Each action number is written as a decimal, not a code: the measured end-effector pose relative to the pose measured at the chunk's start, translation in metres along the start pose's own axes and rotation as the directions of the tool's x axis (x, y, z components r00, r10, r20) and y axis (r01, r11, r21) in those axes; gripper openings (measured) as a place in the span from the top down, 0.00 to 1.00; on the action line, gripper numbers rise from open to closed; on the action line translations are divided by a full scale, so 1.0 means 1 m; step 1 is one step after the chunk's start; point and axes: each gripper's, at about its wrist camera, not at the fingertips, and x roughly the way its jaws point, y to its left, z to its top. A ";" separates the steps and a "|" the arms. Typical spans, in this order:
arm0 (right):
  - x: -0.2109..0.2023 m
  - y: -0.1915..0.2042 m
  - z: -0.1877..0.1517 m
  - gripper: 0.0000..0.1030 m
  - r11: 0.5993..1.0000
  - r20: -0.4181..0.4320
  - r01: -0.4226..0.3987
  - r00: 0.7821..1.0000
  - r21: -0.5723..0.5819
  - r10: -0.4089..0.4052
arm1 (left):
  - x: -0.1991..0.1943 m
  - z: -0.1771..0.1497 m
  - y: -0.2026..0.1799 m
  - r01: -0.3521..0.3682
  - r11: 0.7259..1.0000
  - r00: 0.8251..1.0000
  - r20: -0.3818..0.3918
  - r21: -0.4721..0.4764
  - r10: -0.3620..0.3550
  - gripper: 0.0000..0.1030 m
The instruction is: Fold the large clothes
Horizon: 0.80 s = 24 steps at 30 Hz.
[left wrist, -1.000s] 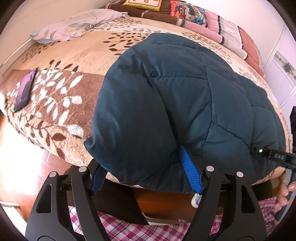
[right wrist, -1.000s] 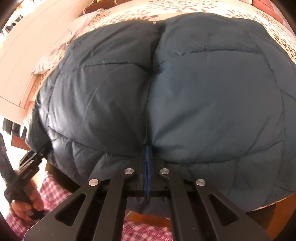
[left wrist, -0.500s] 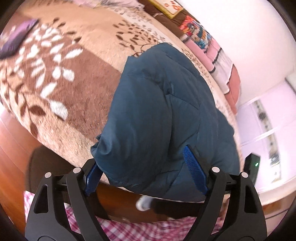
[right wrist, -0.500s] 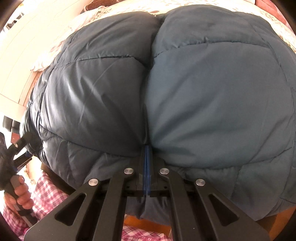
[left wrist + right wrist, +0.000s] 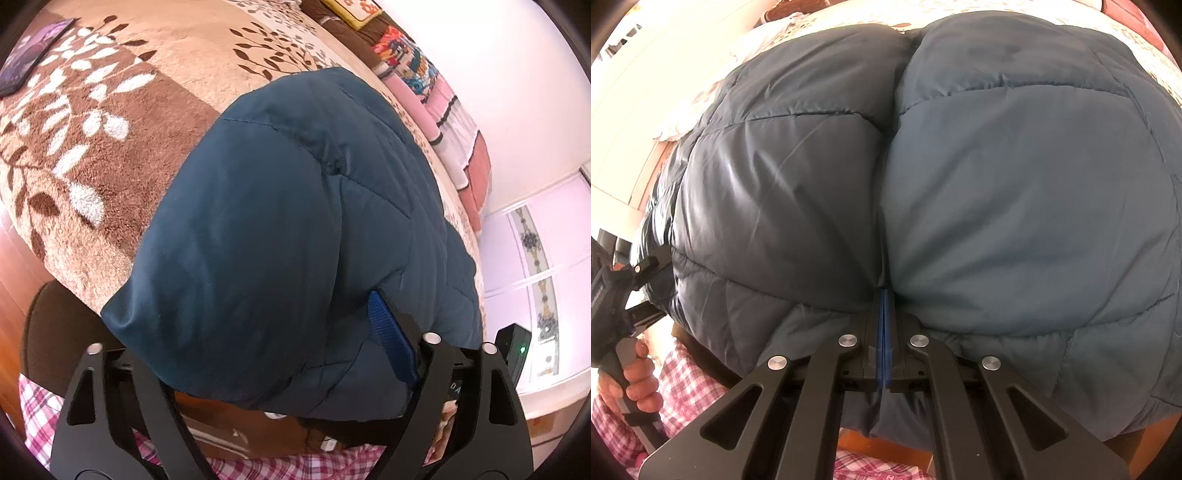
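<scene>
Risk item: my left tongs are closing wide around the puffy jacket fold, my right tongs are pinching its hem flat; slick padding is likely slipping free.

Matte black linkage arms with triangular cut-outs and silver rivets frame the right gripper; its pads are ribbed blue. Same build on the left gripper. The person wears pink-and-white plaid.
</scene>
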 end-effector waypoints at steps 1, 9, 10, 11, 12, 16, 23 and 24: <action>0.000 0.002 0.000 1.00 1.000 0.001 0.003 1.000 0.001 -0.003 | -0.001 0.000 -0.001 0.005 1.000 1.000 0.008 0.011 -0.005 0.43; -0.005 0.016 -0.001 1.00 0.999 0.016 0.045 0.999 -0.017 -0.045 | -0.025 0.000 -0.013 0.043 0.994 0.995 0.080 0.097 -0.051 0.83; -0.007 0.017 -0.002 1.00 0.999 0.017 0.050 0.999 -0.022 -0.050 | -0.027 0.000 -0.013 0.043 0.994 0.995 0.083 0.100 -0.052 0.83; -0.009 0.019 -0.001 1.00 0.998 0.019 0.055 0.998 -0.027 -0.055 | -0.028 0.002 -0.012 0.045 0.994 0.995 0.084 0.099 -0.053 0.83; -0.013 0.021 -0.002 1.00 0.998 0.022 0.058 0.998 -0.030 -0.057 | -0.028 0.003 -0.011 0.047 0.994 0.995 0.083 0.094 -0.055 0.84; -0.037 0.027 -0.004 1.00 0.999 0.066 0.029 0.997 -0.024 -0.027 | -0.029 0.006 -0.008 0.052 0.994 0.995 0.081 0.097 -0.060 0.84; -0.044 0.034 -0.031 1.00 0.998 0.019 -0.025 0.999 -0.052 0.026 | -0.033 0.001 -0.009 0.050 0.994 0.995 0.085 0.100 -0.059 0.84; -0.035 0.034 -0.035 1.00 0.998 -0.006 -0.012 1.000 -0.054 0.012 | -0.033 0.001 -0.009 0.048 0.994 0.995 0.083 0.102 -0.056 0.84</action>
